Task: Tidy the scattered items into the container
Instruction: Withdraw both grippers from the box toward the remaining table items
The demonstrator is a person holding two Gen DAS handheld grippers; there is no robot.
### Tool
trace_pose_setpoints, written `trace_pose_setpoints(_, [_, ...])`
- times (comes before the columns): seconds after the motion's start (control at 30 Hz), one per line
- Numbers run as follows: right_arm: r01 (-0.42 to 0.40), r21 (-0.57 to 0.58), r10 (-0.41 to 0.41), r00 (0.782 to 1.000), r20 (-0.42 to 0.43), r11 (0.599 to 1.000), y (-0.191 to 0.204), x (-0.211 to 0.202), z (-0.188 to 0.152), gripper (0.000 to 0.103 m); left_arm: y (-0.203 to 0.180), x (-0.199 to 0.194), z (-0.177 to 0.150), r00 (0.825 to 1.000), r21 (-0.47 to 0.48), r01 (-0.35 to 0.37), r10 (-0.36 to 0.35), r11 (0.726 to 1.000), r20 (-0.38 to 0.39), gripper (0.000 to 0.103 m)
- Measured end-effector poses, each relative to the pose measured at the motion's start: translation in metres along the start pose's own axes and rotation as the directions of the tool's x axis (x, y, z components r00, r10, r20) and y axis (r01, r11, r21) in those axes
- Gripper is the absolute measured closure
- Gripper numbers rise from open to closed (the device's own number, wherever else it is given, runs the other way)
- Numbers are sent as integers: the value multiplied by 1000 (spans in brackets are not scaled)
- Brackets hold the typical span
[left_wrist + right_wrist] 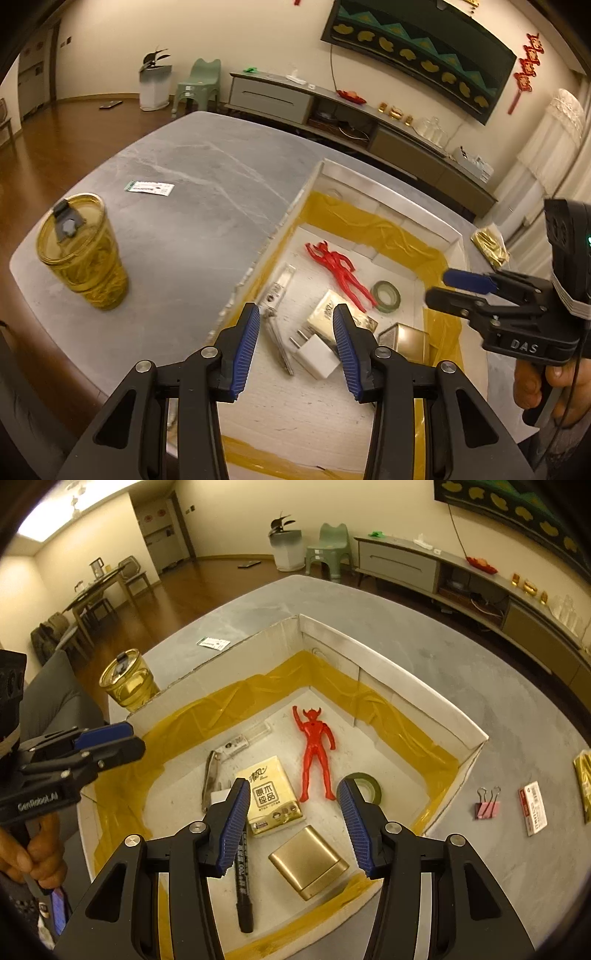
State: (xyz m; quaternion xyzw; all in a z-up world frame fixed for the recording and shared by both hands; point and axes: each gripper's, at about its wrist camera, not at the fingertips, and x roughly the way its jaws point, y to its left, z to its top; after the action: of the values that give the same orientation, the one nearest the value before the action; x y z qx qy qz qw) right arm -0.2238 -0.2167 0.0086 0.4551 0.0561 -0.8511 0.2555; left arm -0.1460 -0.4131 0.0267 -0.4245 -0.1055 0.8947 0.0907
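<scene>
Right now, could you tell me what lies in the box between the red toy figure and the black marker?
A yellow tissue pack lies between the red toy figure and the black marker, shown in the right wrist view.

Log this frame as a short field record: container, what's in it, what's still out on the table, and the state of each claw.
container: white box, yellow-taped inside
inside: red figure, tissue pack, gold tin, black marker, tape roll, white charger, nail clipper
outside: amber cup, pink binder clip, white eraser, green-white packet, gold packet
left claw: open, empty, above box
right claw: open, empty, above box
</scene>
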Motion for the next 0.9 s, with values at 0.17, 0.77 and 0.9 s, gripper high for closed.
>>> trace_pose_setpoints(0.17, [-12,8,12,1000,21,1000,-1,-15,-7,49,-10,-8,-2,1000,24,-4,3,1000,7,60])
trace_pose_setpoints(0.77, [-11,207,-26,984,175,978,-87,-112,-84,50,-166,-20,-14,984,203,174,-177,964,-3,41])
trace_pose_setpoints(0.9, [23,266,-71,983,169,964,-125,-120,-103,49,-210,-4,-12,977,231,211,-211,950,-25,41])
